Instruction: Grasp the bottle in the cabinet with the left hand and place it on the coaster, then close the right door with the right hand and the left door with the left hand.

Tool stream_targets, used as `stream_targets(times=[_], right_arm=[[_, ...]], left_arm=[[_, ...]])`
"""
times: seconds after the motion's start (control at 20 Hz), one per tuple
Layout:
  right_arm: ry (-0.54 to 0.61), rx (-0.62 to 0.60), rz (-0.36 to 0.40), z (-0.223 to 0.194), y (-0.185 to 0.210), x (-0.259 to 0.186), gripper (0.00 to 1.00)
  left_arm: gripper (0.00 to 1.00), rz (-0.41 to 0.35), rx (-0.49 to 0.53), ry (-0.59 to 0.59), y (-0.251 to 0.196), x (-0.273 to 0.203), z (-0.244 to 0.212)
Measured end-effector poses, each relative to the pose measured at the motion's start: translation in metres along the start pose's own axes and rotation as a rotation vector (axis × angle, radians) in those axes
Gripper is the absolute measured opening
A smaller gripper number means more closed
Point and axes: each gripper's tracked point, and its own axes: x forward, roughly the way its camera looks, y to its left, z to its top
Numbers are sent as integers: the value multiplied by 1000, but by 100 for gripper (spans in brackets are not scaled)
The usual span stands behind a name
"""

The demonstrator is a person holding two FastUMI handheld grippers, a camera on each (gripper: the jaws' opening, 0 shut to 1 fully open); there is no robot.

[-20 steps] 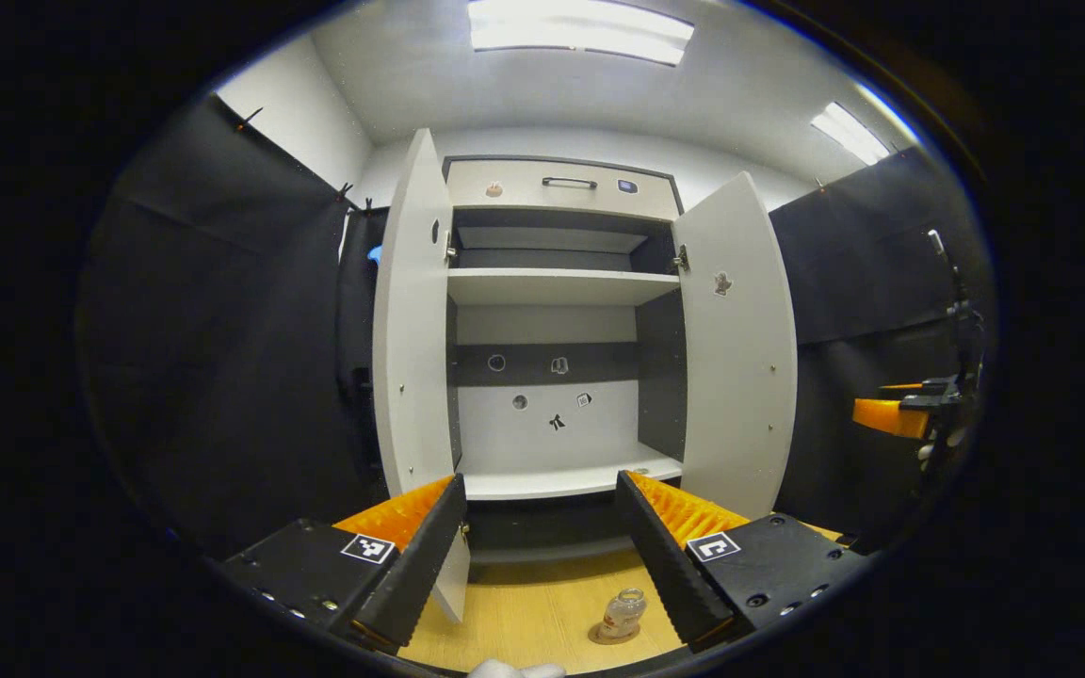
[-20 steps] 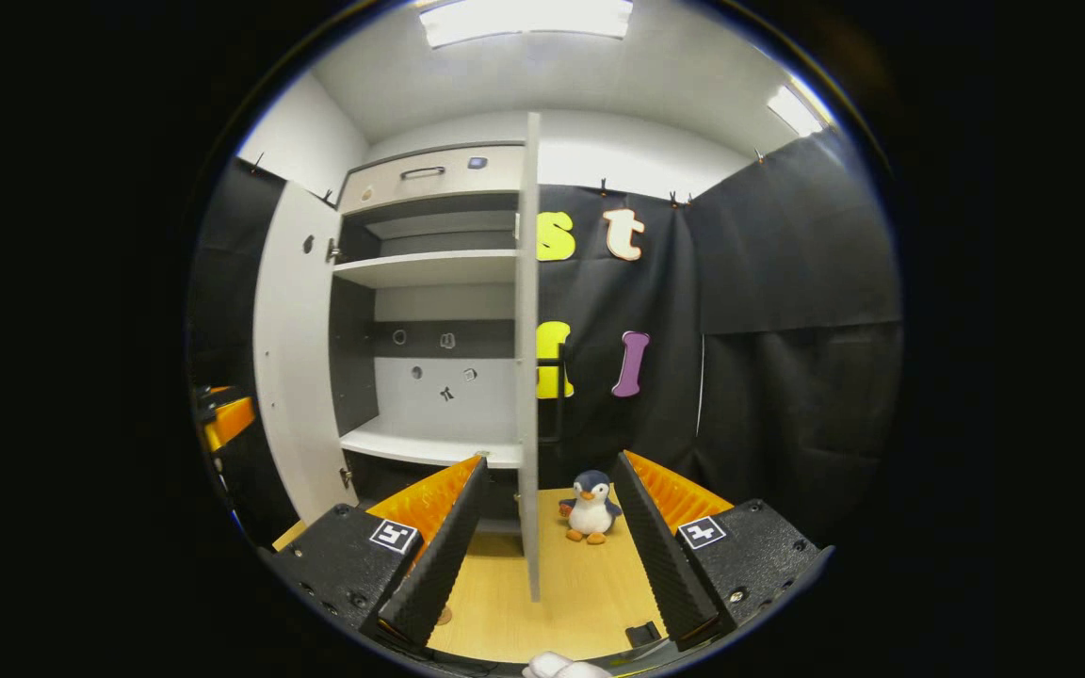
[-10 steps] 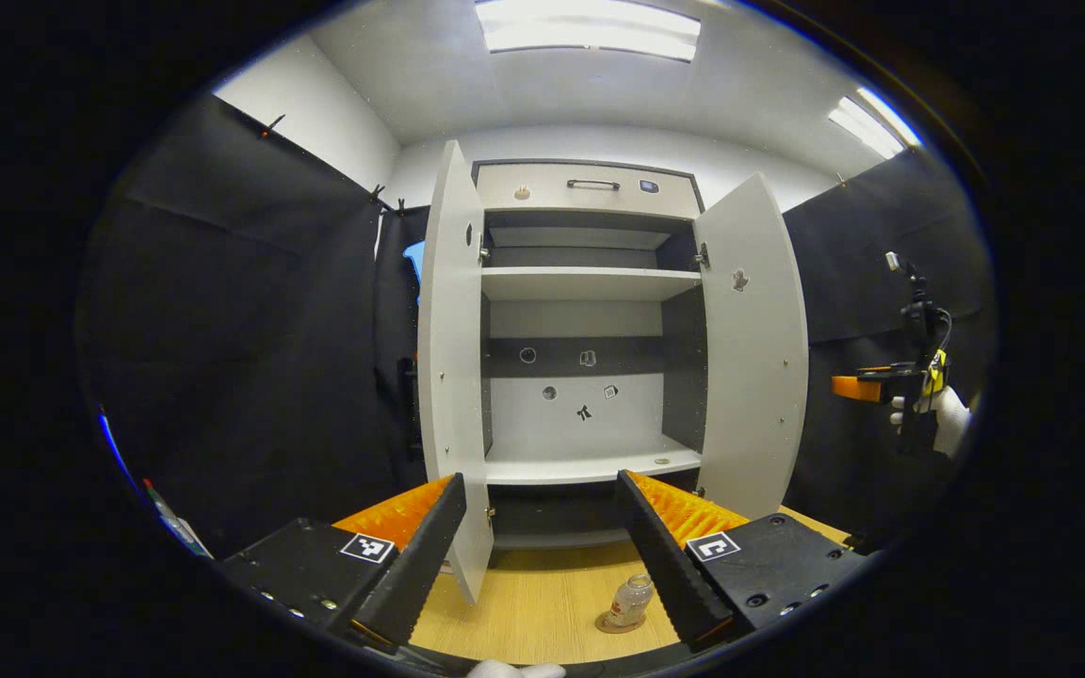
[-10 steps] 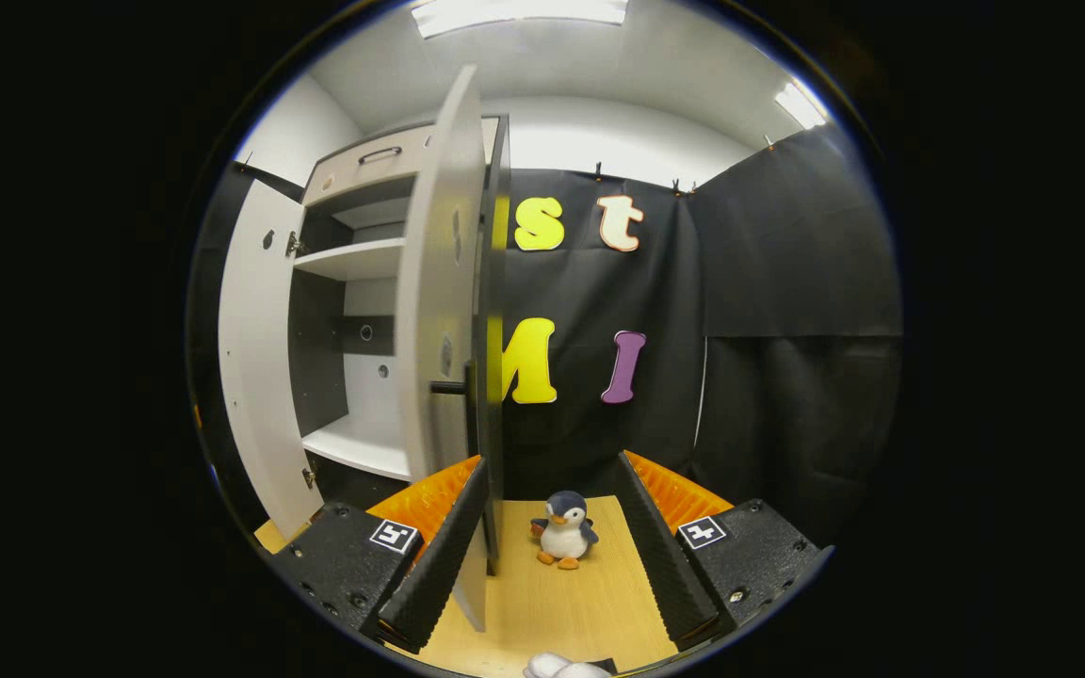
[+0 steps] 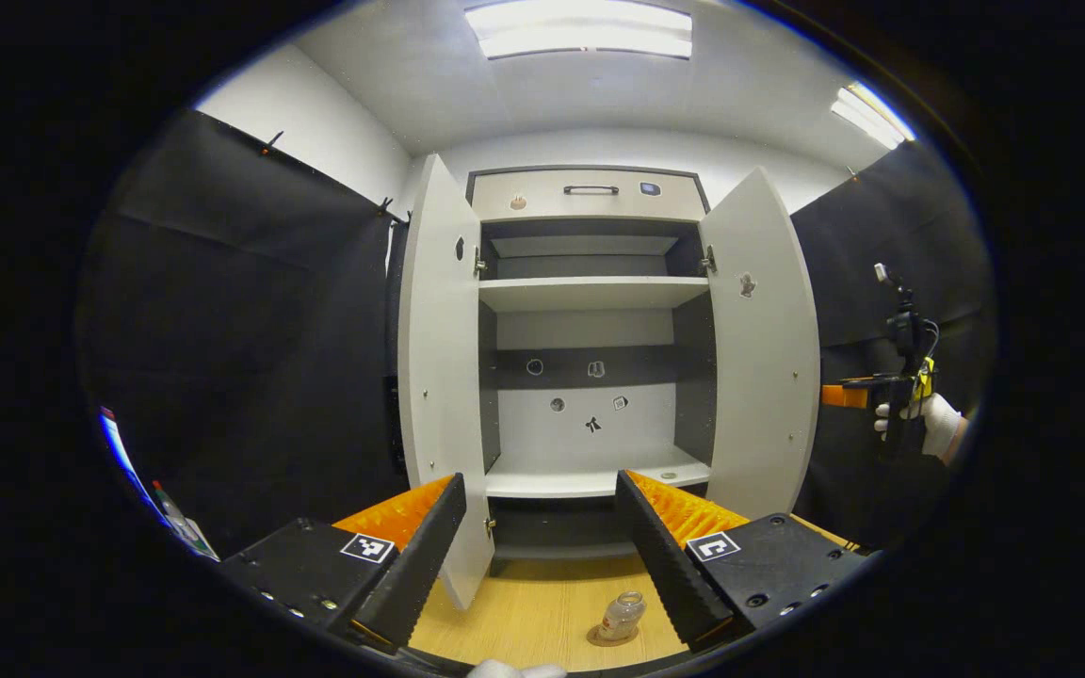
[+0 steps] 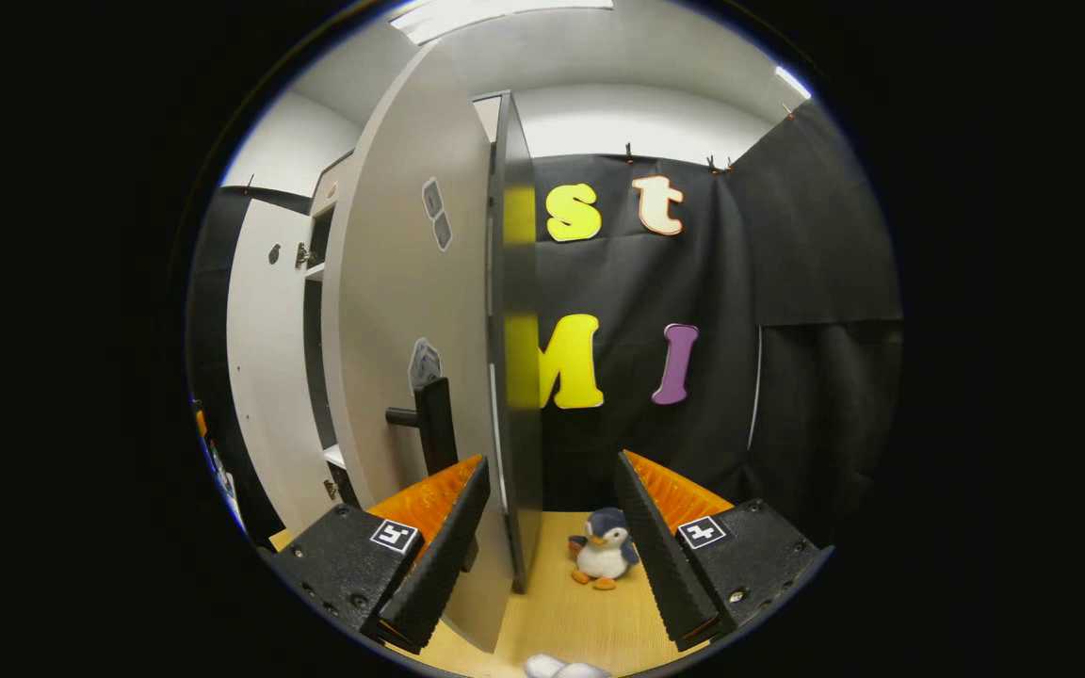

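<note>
In the left gripper view, the left gripper (image 5: 537, 527) is hovering spread wide and holding nothing, above the near edge of the desk (image 5: 542, 612). Just below its fingers the bottle (image 5: 620, 615) is standing upright on the coaster (image 5: 599, 638), so the placing step looks done and the hand is free for its door. Farther back the cabinet (image 5: 590, 188) is standing with both doors swung out and its shelves bare. The left door (image 5: 436, 377) is reaching toward the camera, its lower corner hanging over the desk. The right door (image 5: 764, 358) is angled outward, and beyond its outer side the right gripper (image 5: 849, 394) is waiting in a gloved hand (image 5: 933, 424).

In the right gripper view, that gripper (image 6: 542, 527) is also released and empty, its fingers straddling the free edge of the right door (image 6: 411, 311), near the handle (image 6: 431, 424), probably lining up to push the panel shut. A toy penguin (image 6: 605, 560) is sitting on the desk behind the door.
</note>
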Motion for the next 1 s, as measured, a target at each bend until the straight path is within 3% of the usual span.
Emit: stream_targets(times=[0.45,0.75,1.0], right_arm=[[56,-32,188,-2,40,6,80],[65,-39,172,-3,76,12,80],[57,-32,170,-5,118,25,80]], left_arm=[[97,76,15,24,-7,19,-1],[96,79,-19,60,2,21,-14],[97,109,-17,61,39,22,-18]])
